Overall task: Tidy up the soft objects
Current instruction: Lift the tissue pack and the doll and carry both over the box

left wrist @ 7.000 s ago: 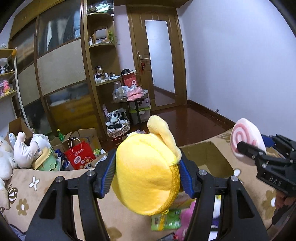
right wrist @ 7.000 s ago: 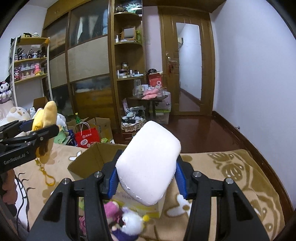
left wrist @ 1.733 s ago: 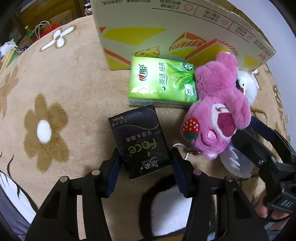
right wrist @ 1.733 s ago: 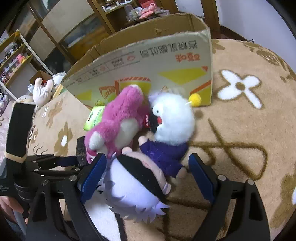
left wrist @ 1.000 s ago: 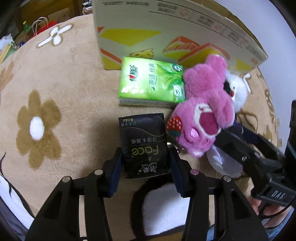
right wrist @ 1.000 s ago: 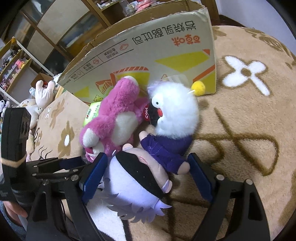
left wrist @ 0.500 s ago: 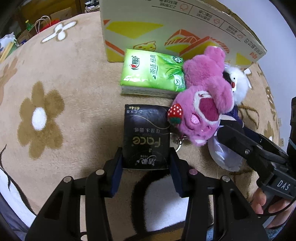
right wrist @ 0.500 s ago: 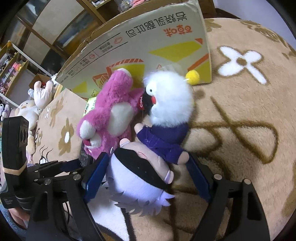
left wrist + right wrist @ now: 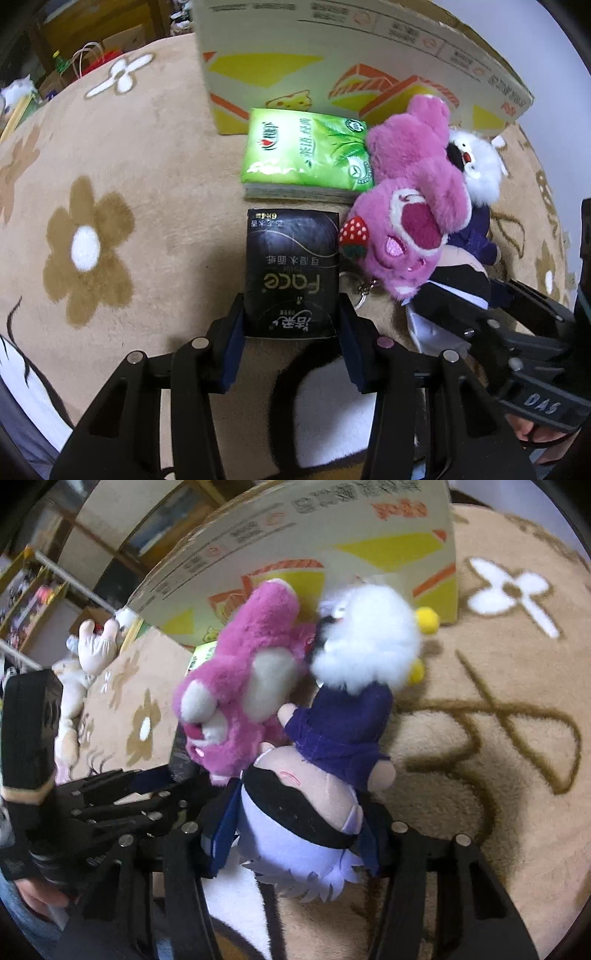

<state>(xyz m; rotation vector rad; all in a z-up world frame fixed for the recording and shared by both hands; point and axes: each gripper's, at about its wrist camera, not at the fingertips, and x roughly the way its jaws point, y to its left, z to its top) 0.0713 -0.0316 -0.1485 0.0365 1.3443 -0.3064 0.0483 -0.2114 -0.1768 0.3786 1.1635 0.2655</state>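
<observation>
My left gripper (image 9: pixel 291 325) is shut on the near end of a black tissue pack (image 9: pixel 292 266) that lies on the flowered blanket. My right gripper (image 9: pixel 295 838) is shut on a lilac-haired plush doll (image 9: pixel 299 834) with a black band over its face; its fingers (image 9: pixel 476 306) also show in the left wrist view. A pink bear plush (image 9: pixel 240 686) (image 9: pixel 410 206) and a white-haired doll in purple (image 9: pixel 351 701) (image 9: pixel 478 173) lie beside it, in front of the cardboard box (image 9: pixel 295 546) (image 9: pixel 332 51). A green tissue pack (image 9: pixel 306 151) lies against the box.
The beige blanket (image 9: pixel 110 166) with brown and white flowers covers the surface. More plush toys (image 9: pixel 85 657) lie at the far left edge. Bags and boxes (image 9: pixel 88 62) stand on the floor beyond the blanket.
My left gripper has closed onto the black tissue pack and squared it up. My right gripper has closed from wide open onto the lilac-haired doll.
</observation>
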